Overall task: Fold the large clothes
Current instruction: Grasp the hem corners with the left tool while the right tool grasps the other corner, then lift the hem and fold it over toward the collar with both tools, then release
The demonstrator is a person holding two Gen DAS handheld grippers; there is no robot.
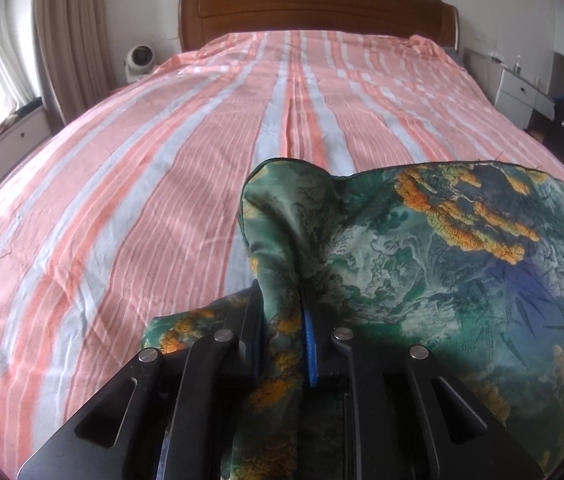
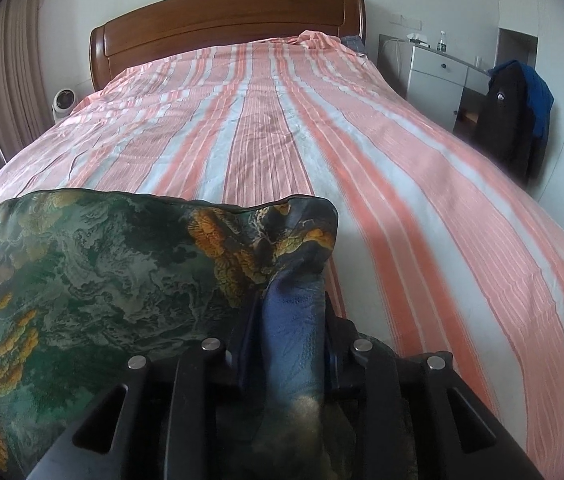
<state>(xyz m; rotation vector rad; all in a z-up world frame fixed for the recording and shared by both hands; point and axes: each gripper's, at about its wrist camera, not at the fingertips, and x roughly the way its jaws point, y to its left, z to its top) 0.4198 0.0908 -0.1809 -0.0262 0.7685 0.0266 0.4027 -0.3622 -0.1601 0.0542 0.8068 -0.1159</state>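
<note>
A large silky garment (image 1: 421, 260), green with orange and blue print, lies in a folded heap on the near part of the striped bed (image 1: 142, 200). In the left wrist view it fills the lower right, and its left corner runs up between the fingers of my left gripper (image 1: 282, 296), which is shut on that bunched edge. In the right wrist view the garment (image 2: 102, 272) fills the lower left. Its blue-toned right corner is pinched in my right gripper (image 2: 291, 296), and the cloth fills the gap between the fingers. The fingertips of both grippers are partly hidden by fabric.
The pink, orange and grey striped sheet (image 2: 401, 200) stretches back to a wooden headboard (image 2: 226, 20). A small white fan (image 1: 140, 58) and curtains (image 1: 70, 32) stand at the left. A white cabinet (image 2: 437, 76) and a dark jacket on a chair (image 2: 513, 116) stand at the right.
</note>
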